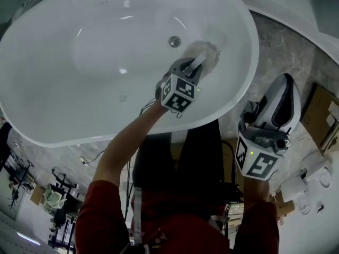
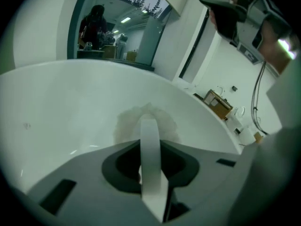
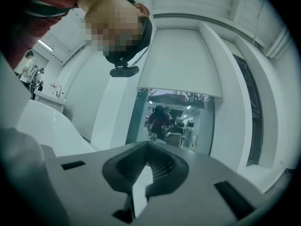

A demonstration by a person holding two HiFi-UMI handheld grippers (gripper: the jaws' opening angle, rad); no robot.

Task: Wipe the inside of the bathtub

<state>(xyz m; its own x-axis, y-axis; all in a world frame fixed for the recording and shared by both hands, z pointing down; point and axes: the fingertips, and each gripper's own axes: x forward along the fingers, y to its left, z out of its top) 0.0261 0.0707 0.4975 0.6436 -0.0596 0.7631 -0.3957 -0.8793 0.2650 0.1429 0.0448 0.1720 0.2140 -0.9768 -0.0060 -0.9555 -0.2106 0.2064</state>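
Seen from above, a person in red sleeves leans over a white oval bathtub [image 1: 63,78] and holds a gripper in each hand.

Nearest the body, the right gripper [image 1: 286,79] hangs outside the tub, over the speckled floor [image 1: 288,44]. Its own view shows the jaws drawn together with nothing between them, aimed away from the tub at a distant doorway.

Further out, the left arm reaches over the near rim. The left gripper [image 1: 200,61] points down into the basin, jaws clamped on a small white wiping cloth [image 1: 210,52]. The left gripper view shows the cloth [image 2: 126,126] bunched and fluffy round the closed jaw tips and pressed against the tub's inner wall [image 2: 61,102].

The cloth sits just beside the round metal drain [image 1: 175,41], to its right, near the tub's bottom. Beyond lie the basin floor and far wall, glossy with small highlights.

The cloth looks soft, light and easily crushed, so it probably needs to be held in a bunch at its middle, as it is now, with loose edges spread against the surface. The tub looks hard, smooth and likely slippery, so the cloth should glide under steady pressure. A loose pinch might let it slide free.
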